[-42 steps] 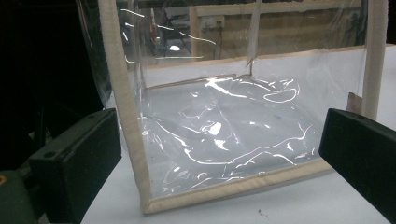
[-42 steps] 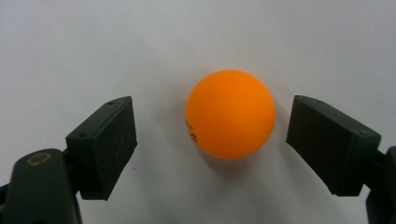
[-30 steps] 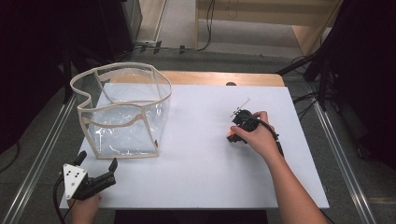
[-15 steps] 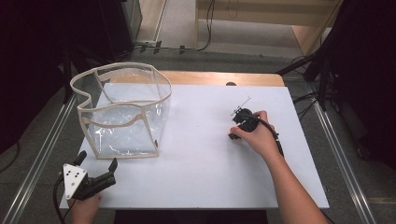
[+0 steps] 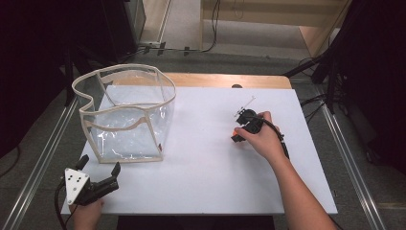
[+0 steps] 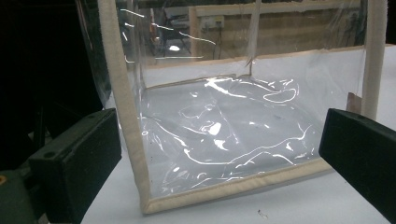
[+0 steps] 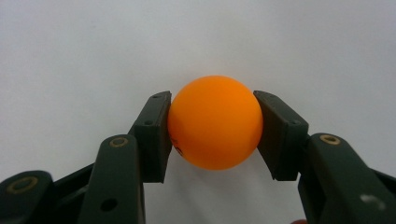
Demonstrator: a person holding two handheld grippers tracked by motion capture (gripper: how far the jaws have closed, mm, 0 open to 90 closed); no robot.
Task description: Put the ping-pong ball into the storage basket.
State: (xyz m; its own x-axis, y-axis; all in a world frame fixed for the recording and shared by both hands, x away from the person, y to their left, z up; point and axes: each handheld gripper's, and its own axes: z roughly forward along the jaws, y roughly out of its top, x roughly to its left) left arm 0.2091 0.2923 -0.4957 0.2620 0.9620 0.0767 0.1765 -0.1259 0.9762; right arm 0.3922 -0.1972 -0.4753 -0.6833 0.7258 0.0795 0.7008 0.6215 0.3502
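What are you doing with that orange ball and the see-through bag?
A person holds a gripper in each hand at a white table. The right gripper has just closed its fingers on a small orange ball, which is down at the tabletop. The left gripper waits open in front of a clear plastic bag with cream edging. The bag stands open and looks empty.

Grey floor [image 5: 191, 57], dark surroundings, wooden furniture [image 5: 268, 12] beyond the white table [image 5: 201, 187].
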